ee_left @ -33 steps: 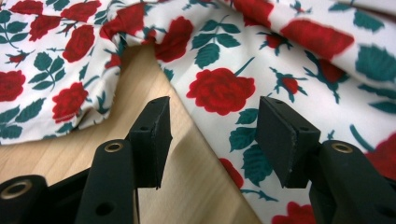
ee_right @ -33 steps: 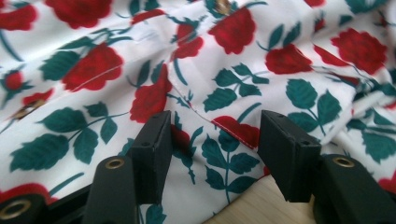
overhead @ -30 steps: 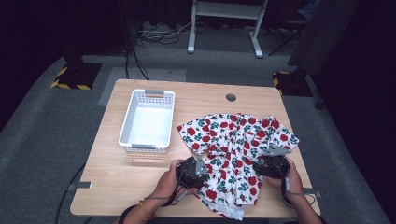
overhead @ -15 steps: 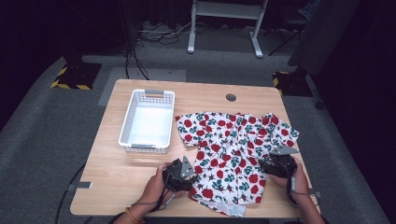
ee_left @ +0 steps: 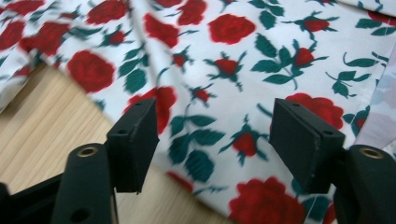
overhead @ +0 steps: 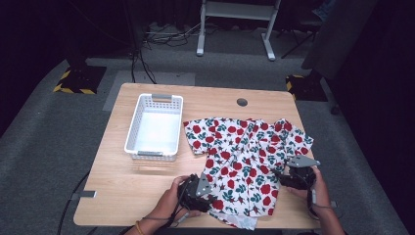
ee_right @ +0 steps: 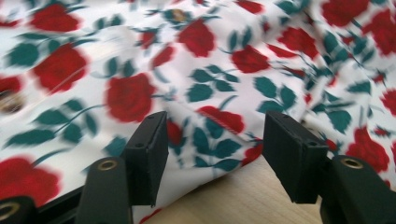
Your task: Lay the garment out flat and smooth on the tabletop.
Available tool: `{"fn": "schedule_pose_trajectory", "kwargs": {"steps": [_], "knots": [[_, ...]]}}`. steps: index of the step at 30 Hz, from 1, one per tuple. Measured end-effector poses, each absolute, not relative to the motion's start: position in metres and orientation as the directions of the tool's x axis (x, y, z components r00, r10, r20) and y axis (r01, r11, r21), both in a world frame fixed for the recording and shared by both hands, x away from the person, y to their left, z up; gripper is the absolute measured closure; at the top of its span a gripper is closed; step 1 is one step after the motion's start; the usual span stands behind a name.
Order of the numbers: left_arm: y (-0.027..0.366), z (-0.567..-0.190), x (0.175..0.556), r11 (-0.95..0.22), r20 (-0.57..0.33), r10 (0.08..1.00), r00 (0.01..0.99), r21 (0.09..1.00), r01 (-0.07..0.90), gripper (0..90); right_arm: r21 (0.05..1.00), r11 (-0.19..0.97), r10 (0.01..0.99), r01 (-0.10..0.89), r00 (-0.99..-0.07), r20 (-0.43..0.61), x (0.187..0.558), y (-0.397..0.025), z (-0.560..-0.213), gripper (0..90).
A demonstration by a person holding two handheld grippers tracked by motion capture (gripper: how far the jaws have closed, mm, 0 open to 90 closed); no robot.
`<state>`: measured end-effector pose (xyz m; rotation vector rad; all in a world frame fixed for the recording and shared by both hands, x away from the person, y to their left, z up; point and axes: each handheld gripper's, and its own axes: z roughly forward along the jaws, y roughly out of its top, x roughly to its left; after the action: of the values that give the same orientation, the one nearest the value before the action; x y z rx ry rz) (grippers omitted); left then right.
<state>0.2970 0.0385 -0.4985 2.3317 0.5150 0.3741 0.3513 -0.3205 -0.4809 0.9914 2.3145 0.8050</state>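
A pale wooden worktop (overhead: 147,196) stands on grey carpet in a dark room, and I sit at its near edge with a tool in each hand.

My left hand-held gripper (ee_left: 212,140) has its jaws spread wide, nothing between them — they hover just over the near left edge of the rose-print garment (overhead: 244,156), where white cloth with red roses and green leaves gives way to bare wood. In the high view that left hand-held gripper (overhead: 198,188) sits at the garment's lower left corner.

My right hand-held gripper (ee_right: 212,149) is likewise wide apart and grips nothing; a rumpled fold of the cloth lies between and just beyond its jaws, with wood showing under the lifted hem. From above, the right hand-held gripper (overhead: 296,175) rests at the garment's right side.

The garment lies spread mostly flat on the right half of the worktop. Just beside its left edge stands a white basket (overhead: 132,134) — and a dark round hole (overhead: 242,102) marks the worktop near the far edge.
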Motion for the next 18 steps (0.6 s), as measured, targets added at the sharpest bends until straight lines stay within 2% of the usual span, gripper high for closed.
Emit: {"fn": "schedule_pose_trajectory", "kwargs": {"steps": [3, 10, 13, 18], "knots": [[0.036, -0.502, 0.299, -0.669, 0.106, 0.462, 0.881, 0.694, 0.268, 29.4, 0.663, 0.612, 0.709, 0.431, -0.67, -0.22, 0.338, -0.321, -0.483, 38.6], [0.041, -0.505, 0.3, -0.643, 0.092, 0.479, 0.873, 0.714, 0.278, 27.1, 0.649, 0.621, 0.676, 0.441, -0.72, -0.158, 0.305, -0.334, -0.492, 36.9], [0.044, -0.507, 0.302, -0.619, 0.052, 0.49, 0.87, 0.723, 0.305, 26.9, 0.657, 0.639, 0.621, 0.4, -0.772, -0.135, 0.293, -0.332, -0.495, 35.2], [0.045, -0.508, 0.306, -0.611, 0.025, 0.491, 0.871, 0.722, 0.324, 25.1, 0.655, 0.698, 0.503, 0.288, -0.849, -0.162, 0.285, -0.316, -0.495, 31.5]]}}
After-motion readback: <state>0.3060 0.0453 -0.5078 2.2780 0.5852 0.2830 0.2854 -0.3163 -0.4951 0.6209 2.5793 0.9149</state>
